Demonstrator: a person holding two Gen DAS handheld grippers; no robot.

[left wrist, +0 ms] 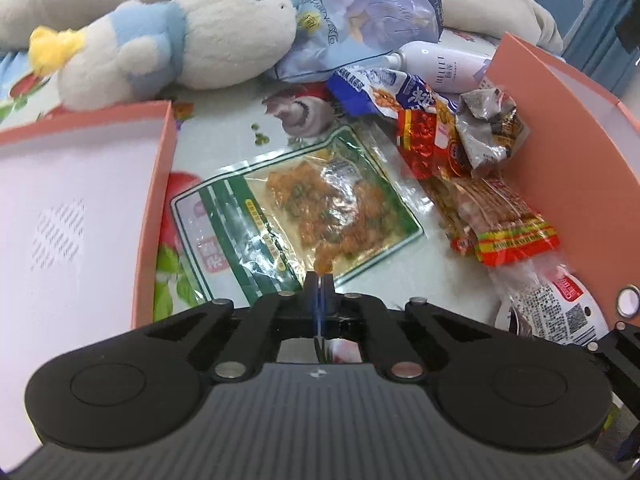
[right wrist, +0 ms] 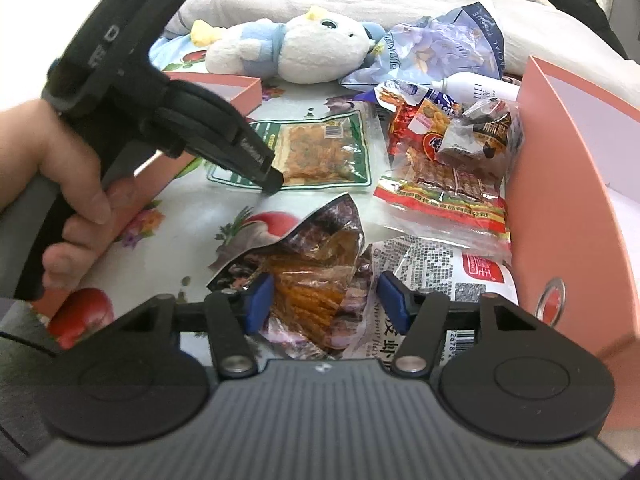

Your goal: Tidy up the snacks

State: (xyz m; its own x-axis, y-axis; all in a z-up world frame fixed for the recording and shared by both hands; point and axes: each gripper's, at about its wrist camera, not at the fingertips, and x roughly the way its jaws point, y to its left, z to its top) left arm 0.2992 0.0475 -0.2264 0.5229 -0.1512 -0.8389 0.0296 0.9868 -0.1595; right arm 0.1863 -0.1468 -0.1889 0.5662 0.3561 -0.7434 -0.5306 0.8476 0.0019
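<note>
With its jaws together on the green pouch (left wrist: 296,204) edge, left gripper (left wrist: 319,276) readies a lift toward the pink box (left wrist: 160,184) beside it, while right gripper (right wrist: 326,300) straddles a purple snack bag (right wrist: 312,280), pads apparently touching.

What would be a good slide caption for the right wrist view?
Right claw straddles a torn purple snack bag while the left claw pinches a green-edged packet.

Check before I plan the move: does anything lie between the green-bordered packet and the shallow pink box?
Nothing visible does. The green-bordered packet lies flat beside the shallow pink box, only the box's wall between them. The left gripper has its jaws shut at the packet's near edge.
</note>
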